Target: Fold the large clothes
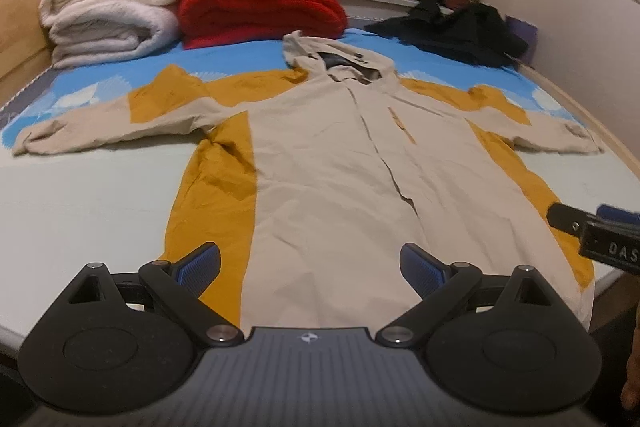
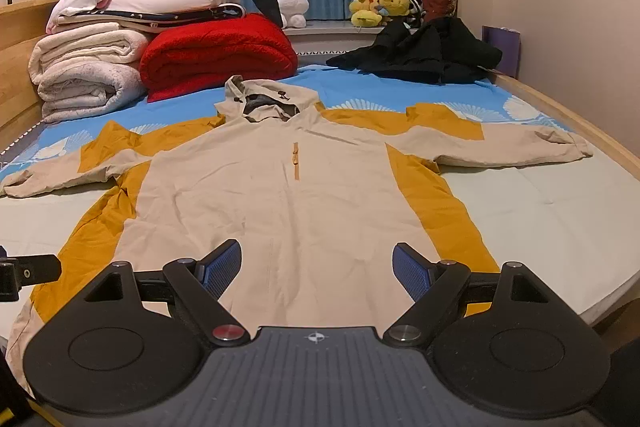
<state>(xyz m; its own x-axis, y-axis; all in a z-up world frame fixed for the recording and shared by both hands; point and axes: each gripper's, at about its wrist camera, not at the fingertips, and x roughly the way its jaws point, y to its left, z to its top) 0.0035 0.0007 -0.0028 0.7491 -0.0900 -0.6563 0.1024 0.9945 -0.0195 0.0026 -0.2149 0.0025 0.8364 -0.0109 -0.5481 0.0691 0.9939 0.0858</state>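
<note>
A beige and mustard hooded jacket (image 1: 320, 155) lies flat on the bed, front up, both sleeves spread out sideways and the hood at the far end. My left gripper (image 1: 310, 267) hovers open above the hem, nothing between its blue pads (image 1: 200, 267). In the right wrist view the same jacket (image 2: 280, 195) fills the middle, and my right gripper (image 2: 316, 269) stands open over the hem, empty. Each gripper's finger shows at the edge of the other's view: the right one's finger (image 1: 568, 219), the left one's finger (image 2: 32, 271).
Folded white blankets (image 1: 108, 11) and a red blanket (image 1: 260, 7) are stacked at the far left of the bed. A black garment (image 1: 452, 31) lies at the far right. Plush toys (image 2: 380, 5) sit on the window ledge. A wooden bed frame (image 2: 580, 119) borders the right side.
</note>
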